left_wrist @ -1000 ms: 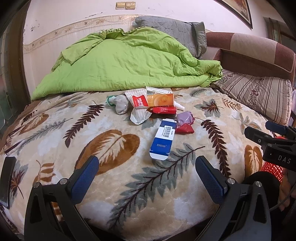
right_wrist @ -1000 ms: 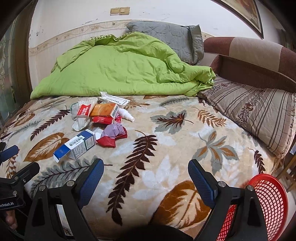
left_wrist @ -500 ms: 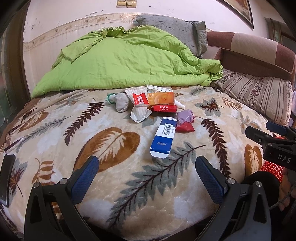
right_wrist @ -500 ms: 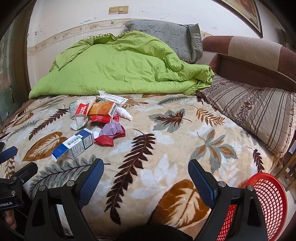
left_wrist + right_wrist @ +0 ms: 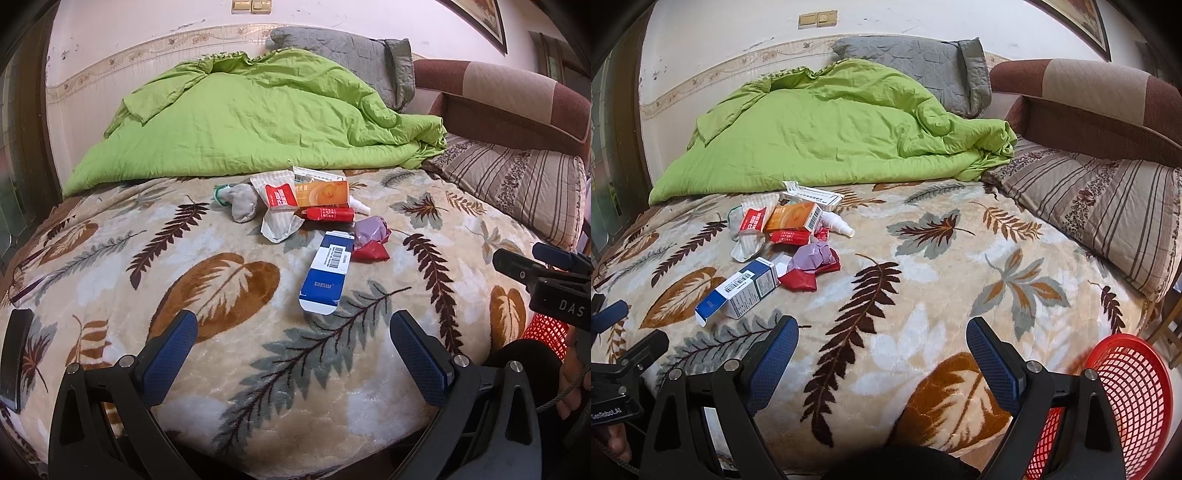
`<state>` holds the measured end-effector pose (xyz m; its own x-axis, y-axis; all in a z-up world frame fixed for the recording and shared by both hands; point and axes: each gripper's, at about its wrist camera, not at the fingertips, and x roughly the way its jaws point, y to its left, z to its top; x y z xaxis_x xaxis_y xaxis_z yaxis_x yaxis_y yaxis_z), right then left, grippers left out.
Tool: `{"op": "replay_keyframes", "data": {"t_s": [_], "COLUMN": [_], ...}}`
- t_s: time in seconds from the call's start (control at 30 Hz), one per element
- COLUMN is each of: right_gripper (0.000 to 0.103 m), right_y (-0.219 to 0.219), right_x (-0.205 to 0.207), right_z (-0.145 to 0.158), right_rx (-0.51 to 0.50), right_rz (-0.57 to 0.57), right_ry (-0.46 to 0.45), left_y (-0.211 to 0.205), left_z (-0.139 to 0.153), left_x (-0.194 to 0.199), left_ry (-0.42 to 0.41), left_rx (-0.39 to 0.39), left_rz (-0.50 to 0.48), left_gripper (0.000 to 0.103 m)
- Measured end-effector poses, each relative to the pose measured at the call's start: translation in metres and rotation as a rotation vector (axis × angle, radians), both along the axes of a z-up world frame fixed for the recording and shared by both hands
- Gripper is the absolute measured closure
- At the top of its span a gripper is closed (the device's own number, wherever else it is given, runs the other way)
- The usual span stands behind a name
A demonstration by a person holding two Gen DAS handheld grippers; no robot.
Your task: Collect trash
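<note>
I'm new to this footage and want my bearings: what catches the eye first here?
The bright green quilt heaped at the far side of the bed stands out most. In front of it, on the leaf-patterned blanket, lies a small cluster of trash: a blue and white box, an orange box and red wrappers. A red mesh basket sits at the bed's near right edge, beside the open right gripper.

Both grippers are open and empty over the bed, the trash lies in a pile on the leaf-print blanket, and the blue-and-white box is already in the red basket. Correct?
Not quite. The blue-and-white box still lies on the leaf-print blanket at the near edge of the trash pile, as the right wrist view shows. The red basket holds nothing visible. Left gripper and right gripper are open and empty.
</note>
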<state>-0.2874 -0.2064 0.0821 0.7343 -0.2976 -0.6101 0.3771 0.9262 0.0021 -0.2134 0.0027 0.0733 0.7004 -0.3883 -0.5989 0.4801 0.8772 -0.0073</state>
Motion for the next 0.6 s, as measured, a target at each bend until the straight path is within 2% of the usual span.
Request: {"op": "replay_keyframes", "data": {"t_s": [0.6], "right_gripper": [0.008], "right_y": [-0.017], "right_x": [0.025], "right_z": [-0.007], "right_rx": [0.117], "right_rz": [-0.009], "right_ry": [0.043], "left_y": [-0.002], "left_z": [0.018], "left_x": [-0.004], "left_ry": [-0.032], "left_rx": [0.067], "left_rz": [0.045], "left_gripper": [0.0]}}
